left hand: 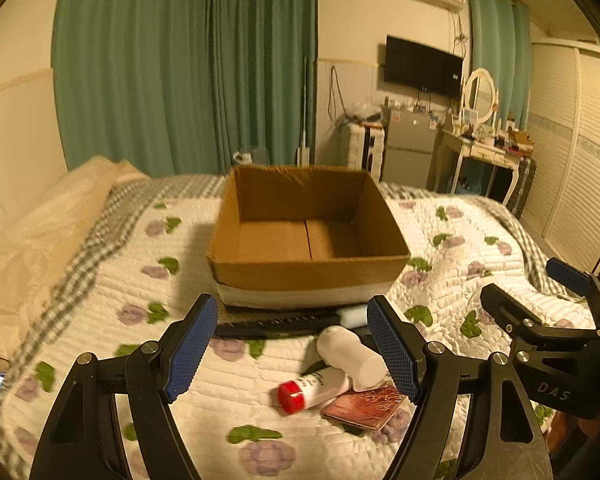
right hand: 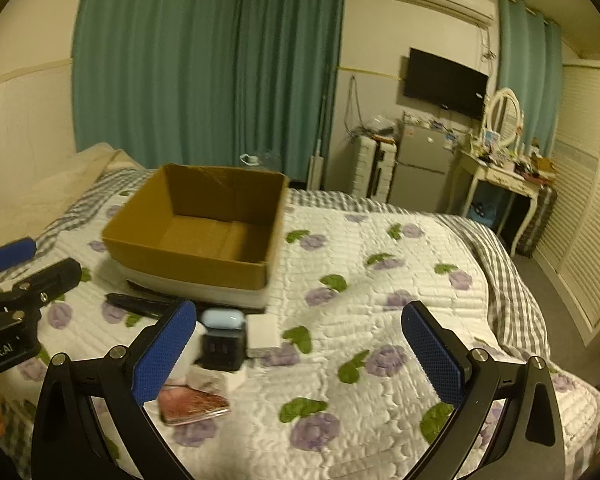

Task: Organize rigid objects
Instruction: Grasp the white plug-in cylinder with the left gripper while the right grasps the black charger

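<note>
Counting 1 empty box (left hand: 308, 268), 2 white bottles (left hand: 350, 356), both jaws wide.

Box (left hand: 308, 240) on bed (left hand: 100, 280) mid, remote (left hand: 276, 325) just in front of box, bottle (left hand: 350, 356) & tube (left hand: 316, 390) nearer still, booklet (left hand: 364, 406) beside tube, pillow (left hand: 40, 224) far left, fridge (left hand: 410, 148) & dresser (left hand: 484, 152) behind at right.

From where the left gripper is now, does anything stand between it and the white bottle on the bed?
Nothing visible does. The left gripper is open, and the white bottle lies on the quilt just ahead, near its right finger. The red-capped tube touches the bottle from below, beside the path, not across it.
</note>
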`<state>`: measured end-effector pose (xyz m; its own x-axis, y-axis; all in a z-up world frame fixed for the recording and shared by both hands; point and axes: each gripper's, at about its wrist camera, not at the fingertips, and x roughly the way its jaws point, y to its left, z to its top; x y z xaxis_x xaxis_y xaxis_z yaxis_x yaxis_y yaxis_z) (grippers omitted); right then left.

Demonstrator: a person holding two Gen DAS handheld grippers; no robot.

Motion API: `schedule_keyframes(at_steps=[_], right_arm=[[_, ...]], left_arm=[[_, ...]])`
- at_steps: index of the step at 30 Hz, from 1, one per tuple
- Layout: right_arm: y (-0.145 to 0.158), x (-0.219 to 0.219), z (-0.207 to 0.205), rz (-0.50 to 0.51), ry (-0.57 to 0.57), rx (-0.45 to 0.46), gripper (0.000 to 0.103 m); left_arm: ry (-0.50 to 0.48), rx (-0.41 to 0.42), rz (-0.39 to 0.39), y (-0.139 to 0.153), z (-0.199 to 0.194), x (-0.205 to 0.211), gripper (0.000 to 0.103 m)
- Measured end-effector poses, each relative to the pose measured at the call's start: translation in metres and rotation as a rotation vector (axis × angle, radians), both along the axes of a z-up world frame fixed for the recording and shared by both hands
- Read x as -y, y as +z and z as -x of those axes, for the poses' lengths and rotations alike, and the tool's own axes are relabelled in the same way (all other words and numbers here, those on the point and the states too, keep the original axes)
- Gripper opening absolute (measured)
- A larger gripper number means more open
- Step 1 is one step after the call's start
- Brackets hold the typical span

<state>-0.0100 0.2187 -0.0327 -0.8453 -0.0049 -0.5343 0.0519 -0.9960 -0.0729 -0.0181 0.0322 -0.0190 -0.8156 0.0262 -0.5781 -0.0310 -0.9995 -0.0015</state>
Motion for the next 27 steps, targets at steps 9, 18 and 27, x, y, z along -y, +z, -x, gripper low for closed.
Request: schedule_keyframes(at_steps=[9,18,27], right_arm=[[-0.029,-0.017,0.023,0.0,-0.041,0.091,0.103],[-0.043,-0.026,0.035,0.012,-0.074,0.14,0.103],[-0.042,-0.015,0.032,-0.007,-0.044,0.133,0.103]], left_arm=[[-0.065,0.184,-0.023,-0.063,0.042,-0.036,0.077],[-0.134,0.273,0.007,-0.096,0.055,-0.047,0.059],[-0.135,0.233,-0.054,-0.085,0.049,-0.022,0.033]])
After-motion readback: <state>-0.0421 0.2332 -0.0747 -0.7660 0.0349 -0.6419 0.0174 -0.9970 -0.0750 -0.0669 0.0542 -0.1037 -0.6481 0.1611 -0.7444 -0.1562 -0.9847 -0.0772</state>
